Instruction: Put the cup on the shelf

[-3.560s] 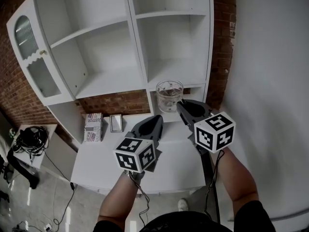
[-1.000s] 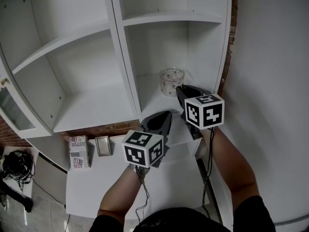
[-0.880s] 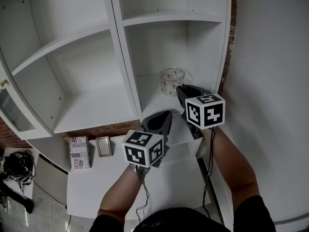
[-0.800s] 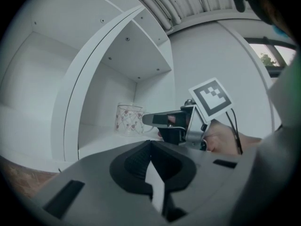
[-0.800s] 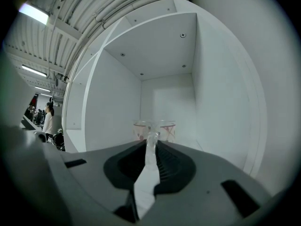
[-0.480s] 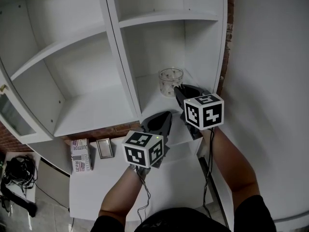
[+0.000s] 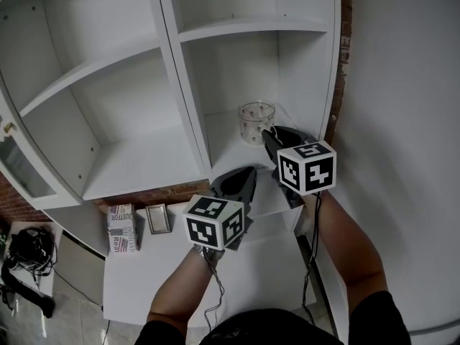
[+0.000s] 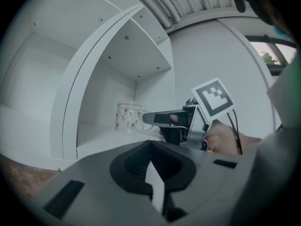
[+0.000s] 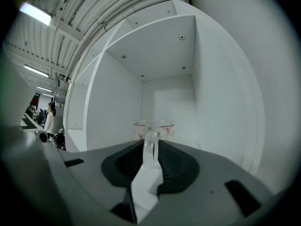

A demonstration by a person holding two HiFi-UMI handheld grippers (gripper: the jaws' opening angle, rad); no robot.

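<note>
A clear glass cup (image 7: 256, 121) with small red patterns stands upright on the floor of the right shelf compartment (image 7: 228, 155). My right gripper (image 7: 268, 136) reaches in behind it; its jaws are opening, and the cup's handle (image 9: 150, 145) sits in the gap between them without being pressed. The left gripper view shows the cup (image 8: 129, 118) with the right gripper (image 8: 151, 118) at its handle side. My left gripper (image 7: 241, 178) hovers lower and to the left, outside the compartment, shut and holding nothing.
A vertical divider (image 7: 181, 99) separates the cup's compartment from the wide left one. Its side wall (image 7: 316, 85) is close on the right. Below, a white table (image 7: 144, 279) carries a small printed box (image 7: 121, 227) and a small frame (image 7: 157, 218).
The cup, first held in the air before the shelf, now stands on the shelf floor. In the last second both grippers stayed almost still.
</note>
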